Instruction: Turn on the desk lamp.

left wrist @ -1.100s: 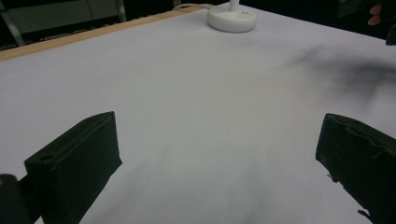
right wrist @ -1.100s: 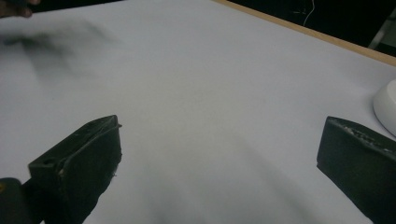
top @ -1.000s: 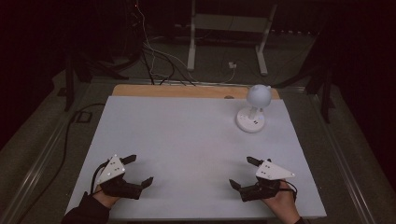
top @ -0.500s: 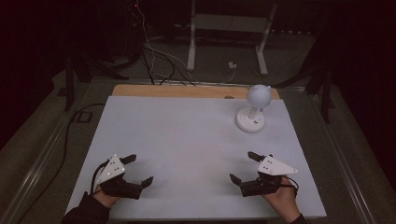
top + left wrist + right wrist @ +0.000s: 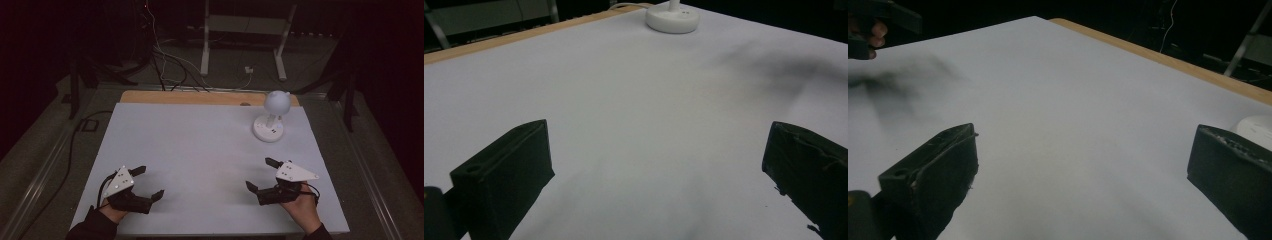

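Both forearms enter from the near edge of the white table [image 5: 200,145], hands low over its surface. The left gripper [image 5: 149,183] sits at the near left, jaws spread wide and holding nothing. The right gripper [image 5: 261,174] sits at the near right, jaws likewise spread wide and unloaded. The white lamp [image 5: 272,116] stands upright at the far right, well apart from both grippers, nearer the right one.

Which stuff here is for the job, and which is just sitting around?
For the job: the white lamp, nearest the right gripper; the left gripper. Both are open and hold nothing.

Just around: cables and a metal stand on the floor behind the table.
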`<action>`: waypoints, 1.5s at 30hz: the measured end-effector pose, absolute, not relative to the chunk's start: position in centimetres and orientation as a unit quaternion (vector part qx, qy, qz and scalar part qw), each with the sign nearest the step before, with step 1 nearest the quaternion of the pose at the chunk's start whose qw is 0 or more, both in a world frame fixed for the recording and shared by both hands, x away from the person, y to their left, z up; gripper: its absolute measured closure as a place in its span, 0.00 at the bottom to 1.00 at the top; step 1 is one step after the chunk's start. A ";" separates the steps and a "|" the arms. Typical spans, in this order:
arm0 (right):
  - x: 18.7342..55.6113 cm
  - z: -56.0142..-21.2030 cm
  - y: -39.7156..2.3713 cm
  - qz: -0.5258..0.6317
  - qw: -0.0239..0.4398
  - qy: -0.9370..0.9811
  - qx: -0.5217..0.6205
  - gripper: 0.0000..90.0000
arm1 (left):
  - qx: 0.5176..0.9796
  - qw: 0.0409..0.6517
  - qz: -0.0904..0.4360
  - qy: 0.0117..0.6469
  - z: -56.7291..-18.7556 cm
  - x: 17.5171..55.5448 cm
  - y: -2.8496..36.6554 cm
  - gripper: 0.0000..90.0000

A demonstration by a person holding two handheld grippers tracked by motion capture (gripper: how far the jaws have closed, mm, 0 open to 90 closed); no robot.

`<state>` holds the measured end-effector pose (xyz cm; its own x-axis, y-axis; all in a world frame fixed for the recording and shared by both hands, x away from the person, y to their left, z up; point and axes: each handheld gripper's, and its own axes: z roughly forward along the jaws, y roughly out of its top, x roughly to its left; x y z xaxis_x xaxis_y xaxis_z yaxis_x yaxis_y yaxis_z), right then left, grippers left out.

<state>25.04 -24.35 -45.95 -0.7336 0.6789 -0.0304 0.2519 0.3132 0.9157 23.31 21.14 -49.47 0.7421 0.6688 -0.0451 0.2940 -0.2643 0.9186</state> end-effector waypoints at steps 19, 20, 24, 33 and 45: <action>26.9 -44.2 -24.7 0.507 0.230 0.772 0.307 0.00 | 0.774 0.521 0.178 0.312 -49.5 23.3 21.2 0.00; 27.1 -44.0 -24.7 0.507 0.231 0.771 0.309 0.00 | 0.774 0.521 0.179 0.312 -49.5 23.3 21.2 0.00; 27.4 -43.7 -24.7 0.506 0.241 0.769 0.308 0.00 | 0.774 0.521 0.179 0.311 -49.5 23.3 21.2 0.00; 28.6 -43.2 -24.8 0.496 0.253 0.764 0.324 0.00 | 0.775 0.521 0.179 0.311 -49.5 23.3 21.2 0.00; 30.4 -42.7 -25.3 0.490 0.267 0.754 0.347 0.01 | 0.775 0.521 0.178 0.311 -49.5 23.3 21.2 0.00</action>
